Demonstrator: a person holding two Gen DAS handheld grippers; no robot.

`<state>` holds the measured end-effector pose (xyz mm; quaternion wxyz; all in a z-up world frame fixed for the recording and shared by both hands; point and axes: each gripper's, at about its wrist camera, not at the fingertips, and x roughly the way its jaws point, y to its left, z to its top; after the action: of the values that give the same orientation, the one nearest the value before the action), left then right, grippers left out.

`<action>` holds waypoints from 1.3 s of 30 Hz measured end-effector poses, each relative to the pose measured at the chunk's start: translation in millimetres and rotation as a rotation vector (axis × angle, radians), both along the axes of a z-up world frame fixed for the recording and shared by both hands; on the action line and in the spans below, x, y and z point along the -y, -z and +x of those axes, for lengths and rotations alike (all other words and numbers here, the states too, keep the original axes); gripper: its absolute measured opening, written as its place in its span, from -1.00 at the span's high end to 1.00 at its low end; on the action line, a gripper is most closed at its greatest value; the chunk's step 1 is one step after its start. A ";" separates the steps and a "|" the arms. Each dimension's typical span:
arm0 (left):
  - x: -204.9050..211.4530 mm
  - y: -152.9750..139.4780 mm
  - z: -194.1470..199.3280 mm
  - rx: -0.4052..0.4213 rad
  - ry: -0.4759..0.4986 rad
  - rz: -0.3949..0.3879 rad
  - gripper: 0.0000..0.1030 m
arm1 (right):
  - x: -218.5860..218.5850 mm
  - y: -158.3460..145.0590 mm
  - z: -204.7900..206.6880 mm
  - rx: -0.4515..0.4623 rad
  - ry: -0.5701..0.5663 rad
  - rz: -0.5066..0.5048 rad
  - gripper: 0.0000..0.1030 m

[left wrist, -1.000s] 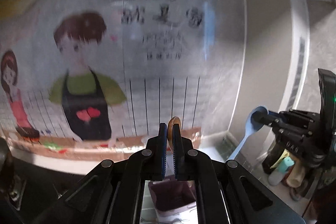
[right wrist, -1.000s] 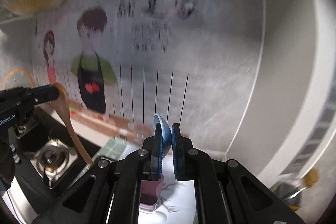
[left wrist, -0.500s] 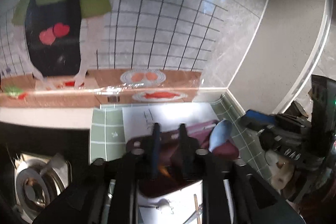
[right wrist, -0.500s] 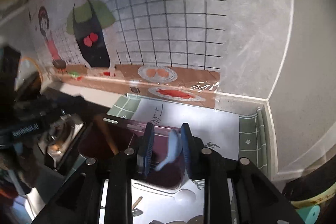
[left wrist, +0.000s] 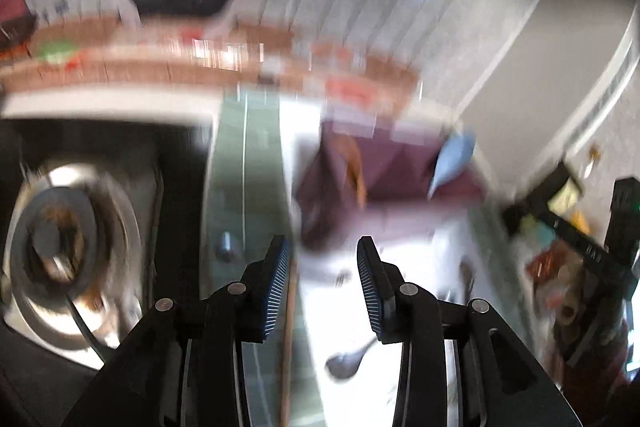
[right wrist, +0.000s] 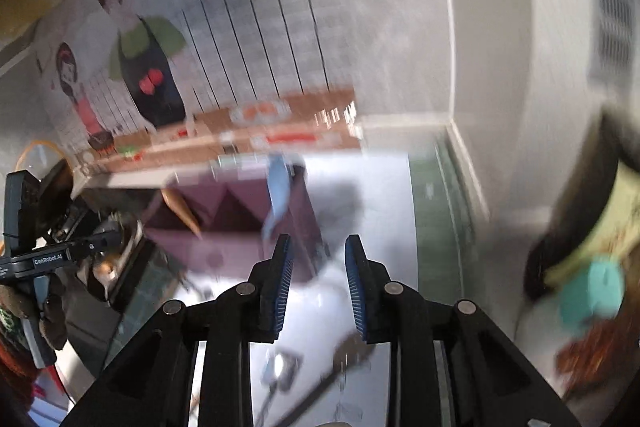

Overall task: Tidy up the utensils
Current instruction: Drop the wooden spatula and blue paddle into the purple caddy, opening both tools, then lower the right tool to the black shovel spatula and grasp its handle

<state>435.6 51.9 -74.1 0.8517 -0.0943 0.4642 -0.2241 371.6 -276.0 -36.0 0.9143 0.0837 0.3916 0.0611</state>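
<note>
Standing in the purple bin, seemingly, the blue spoon sits beyond both spread grippers' fingers

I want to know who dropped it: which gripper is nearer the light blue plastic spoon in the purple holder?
Right, as far as the blur allows. The right gripper sits just below the blue spoon; the left gripper is lower and leftward.

I see a gas burner at the left, a cartoon wall mural far behind, and green tiles between.
</note>
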 end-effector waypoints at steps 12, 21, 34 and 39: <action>36.8 43.3 38.2 -0.049 0.154 0.101 0.28 | 0.7 66.8 -54.1 -0.167 0.034 0.000 0.50; 31.4 70.2 62.0 -0.132 0.161 0.130 0.28 | 1.6 69.2 -76.5 -0.183 0.042 -0.016 0.50; 26.3 72.5 -27.9 -0.176 0.159 0.109 0.28 | -20.9 73.9 -65.6 -0.189 -0.047 -0.029 0.50; 30.3 73.5 -74.8 -0.179 0.118 0.092 0.27 | -50.0 86.1 -49.3 -0.221 -0.097 -0.044 0.50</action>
<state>360.8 21.6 -147.7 0.7956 -0.0473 0.5528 -0.2433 322.3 -226.0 -122.1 0.8631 0.0509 0.4948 0.0874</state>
